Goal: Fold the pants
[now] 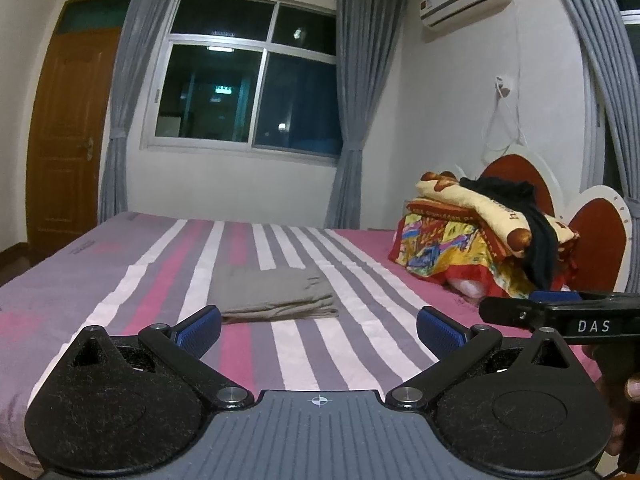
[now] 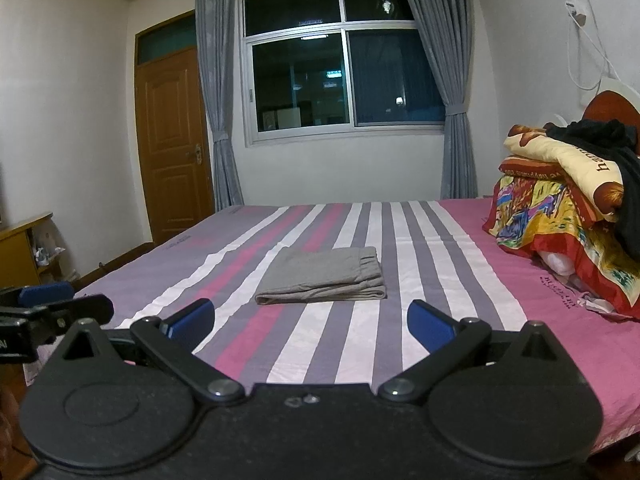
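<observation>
A: Where do the pants (image 2: 322, 276) lie?
B: Folded into a grey rectangle, flat on the striped bed (image 2: 404, 332), about midway across it, well clear of its near edge.

A: And the grippers?
B: Left gripper (image 1: 319, 330) and right gripper (image 2: 311, 320) hover above the near edge, jaws apart, holding nothing.

A: At the headboard end?
B: A pile of bedding (image 1: 476, 236), possibly with a dark garment on top.

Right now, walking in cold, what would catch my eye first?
Probably the grey pants, folded into a neat packet in the middle of the striped bed. Next, the gaudy pile of blankets at the headboard end, with a black garment draped over it. Nearest the cameras, the left gripper and the right gripper are open, holding nothing.
</observation>
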